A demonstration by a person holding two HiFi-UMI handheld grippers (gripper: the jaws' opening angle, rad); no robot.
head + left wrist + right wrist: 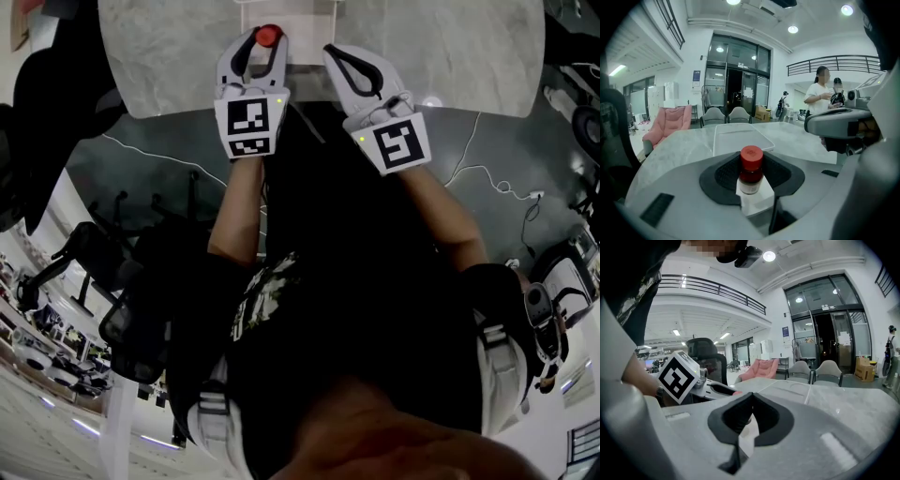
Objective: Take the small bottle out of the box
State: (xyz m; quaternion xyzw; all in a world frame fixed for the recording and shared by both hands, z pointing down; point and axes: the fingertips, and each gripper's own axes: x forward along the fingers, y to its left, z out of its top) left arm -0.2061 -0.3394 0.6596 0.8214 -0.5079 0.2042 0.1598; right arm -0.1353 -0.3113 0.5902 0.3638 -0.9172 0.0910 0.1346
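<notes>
Small bottle (750,176) tight in left gripper (751,157), only red cap (268,36) visible overhead; right gripper (752,397) closed, empty.

I can read nothing here: the label (750,186) on the small bottle (751,168) is blurred, and the blue sign (696,76) at upper left is too small.

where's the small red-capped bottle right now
The small dark bottle with a red cap is gripped between the left gripper's jaws, top centre-left in the head view, with the clear plastic box just beyond it.
</notes>
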